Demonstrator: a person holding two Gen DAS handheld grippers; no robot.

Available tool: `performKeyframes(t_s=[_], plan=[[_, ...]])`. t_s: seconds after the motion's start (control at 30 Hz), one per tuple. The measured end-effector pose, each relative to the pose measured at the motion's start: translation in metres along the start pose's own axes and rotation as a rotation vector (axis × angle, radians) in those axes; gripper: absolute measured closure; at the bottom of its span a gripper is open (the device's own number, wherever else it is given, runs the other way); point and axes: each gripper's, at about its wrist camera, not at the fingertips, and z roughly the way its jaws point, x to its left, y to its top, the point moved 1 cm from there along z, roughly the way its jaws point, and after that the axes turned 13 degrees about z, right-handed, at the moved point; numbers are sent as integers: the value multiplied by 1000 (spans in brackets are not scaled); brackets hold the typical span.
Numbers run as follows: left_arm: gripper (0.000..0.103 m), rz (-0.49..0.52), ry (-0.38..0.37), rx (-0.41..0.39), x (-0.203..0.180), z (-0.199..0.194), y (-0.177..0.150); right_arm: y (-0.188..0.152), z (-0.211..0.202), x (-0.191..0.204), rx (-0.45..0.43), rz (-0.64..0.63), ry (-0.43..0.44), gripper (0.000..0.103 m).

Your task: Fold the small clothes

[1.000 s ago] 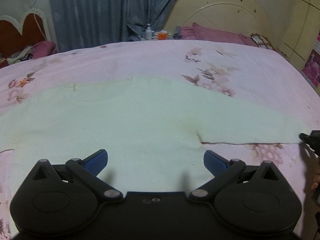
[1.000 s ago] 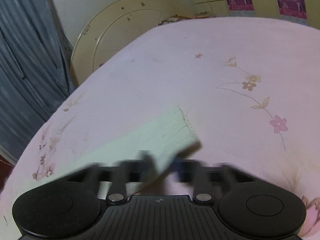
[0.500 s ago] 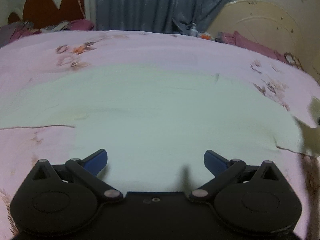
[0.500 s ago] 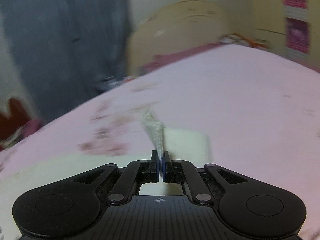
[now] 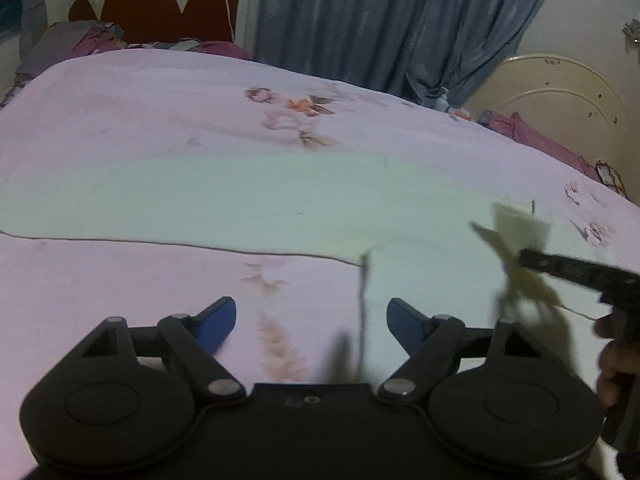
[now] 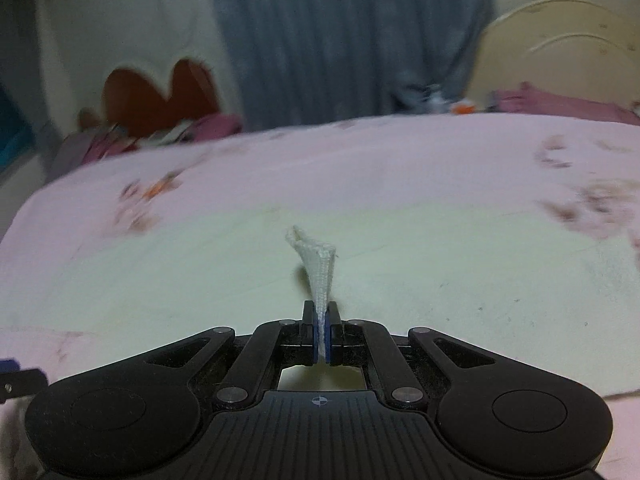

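A pale green garment (image 5: 240, 192) lies spread flat on the pink flowered bedsheet (image 5: 120, 112). My left gripper (image 5: 312, 320) hovers over the garment's near edge. Its jaws are closing, with an upright cloth edge (image 5: 364, 280) showing between the blue pads, which do not press on it. My right gripper (image 6: 322, 336) is shut on a ribbed end of the garment (image 6: 316, 264), which it holds lifted above the spread cloth (image 6: 200, 272). In the left wrist view the right gripper (image 5: 524, 258) comes in from the right with that folded-up piece (image 5: 516, 232).
Blue curtains (image 5: 380, 20) hang behind the bed. A red and white headboard (image 5: 160, 4) stands at the back left and a cream headboard (image 5: 560, 100) at the back right. Purple pillows (image 5: 540, 140) and small bottles (image 6: 440, 100) lie by the far edge.
My right gripper has swung the pinched garment end up and across over the spread cloth. My left gripper has slid sideways along the near edge, and its jaws have narrowed a little.
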Motion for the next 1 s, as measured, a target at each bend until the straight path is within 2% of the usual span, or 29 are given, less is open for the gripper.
performKeyframes(t_s=[0.07, 0.13, 0.23, 0.27, 0.3, 0.33, 0.37, 0.47, 0.53, 0.57, 0.6, 0.7, 0.73, 0.77, 0.8, 0.9, 1.0], plan=[[22, -2, -5, -10, 8, -1, -2, -8, 19, 13, 34, -17, 20, 101], [21, 2, -22, -23, 9, -1, 0, -17, 37, 23, 80, -62, 3, 101], [19, 3, -79, -51, 5, 3, 9, -22, 34, 31, 48, -148, -60, 100], [19, 5, -105, -59, 0, 5, 13, -22, 27, 29, 35, -146, -75, 89], [20, 7, -135, -65, -7, 9, 16, -22, 19, 24, 14, -131, -82, 56], [25, 10, -161, -67, -14, 13, 20, -20, 11, 16, -14, -113, -85, 39], [29, 19, -189, -66, -24, 19, 26, -18, 0, 5, -36, -98, -88, 27], [43, 62, -270, -48, -61, 42, 36, -17, -23, -34, -45, -18, -118, 27], [55, 64, -307, 3, -77, 64, 39, -15, -40, -66, -58, 67, -130, 42], [59, 57, -322, 28, -83, 74, 39, -14, -46, -80, -52, 108, -148, 55], [60, 50, -327, 50, -88, 84, 39, -14, -51, -96, -51, 151, -164, 60], [72, 51, -312, 72, -98, 106, 42, -15, -70, -139, -30, 242, -188, 69], [79, 49, -309, 61, -99, 106, 41, -16, -72, -149, -22, 268, -182, 71], [94, 49, -316, 51, -101, 109, 44, -16, -73, -158, -18, 292, -177, 74], [99, 43, -333, 53, -103, 113, 46, -16, -72, -164, -16, 305, -174, 77], [99, 51, -330, 24, -104, 107, 50, -12, -69, -169, -40, 332, -183, 83], [99, 58, -312, -50, -97, 91, 57, -6, -68, -178, -58, 362, -202, 83]])
